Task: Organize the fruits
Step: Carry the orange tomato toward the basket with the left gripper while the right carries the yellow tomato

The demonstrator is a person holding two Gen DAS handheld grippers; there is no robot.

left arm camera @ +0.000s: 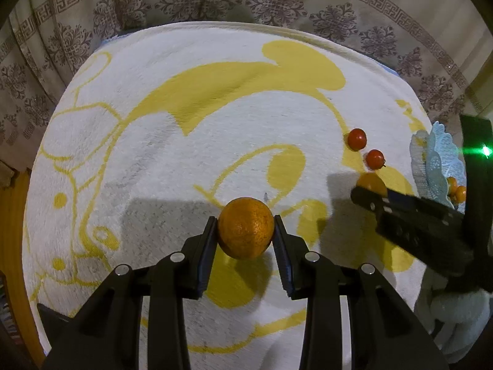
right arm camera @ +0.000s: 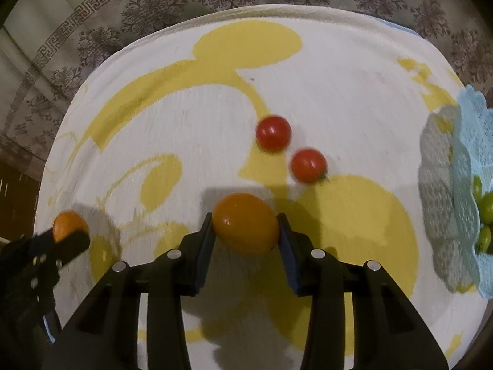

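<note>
In the left wrist view my left gripper (left arm camera: 245,218) is shut on a round, rough-skinned orange (left arm camera: 246,228), held just above the white and yellow towel (left arm camera: 154,160). My right gripper (right arm camera: 245,215) has both pads against a smooth oval orange fruit (right arm camera: 246,225). Two red cherry tomatoes (right arm camera: 273,132) (right arm camera: 308,165) lie on the towel just beyond that fruit. The left wrist view shows the same tomatoes (left arm camera: 357,138) (left arm camera: 375,159) and the oval fruit (left arm camera: 371,183) at the right. The left gripper's orange (right arm camera: 69,223) appears at the far left of the right wrist view.
A light blue lace-patterned basket (right arm camera: 471,141) stands at the towel's right edge with small green fruits (right arm camera: 486,206) inside; the left wrist view shows small orange fruits (left arm camera: 457,189) in it too. A patterned brown and beige cloth (left arm camera: 215,0) hangs behind the towel.
</note>
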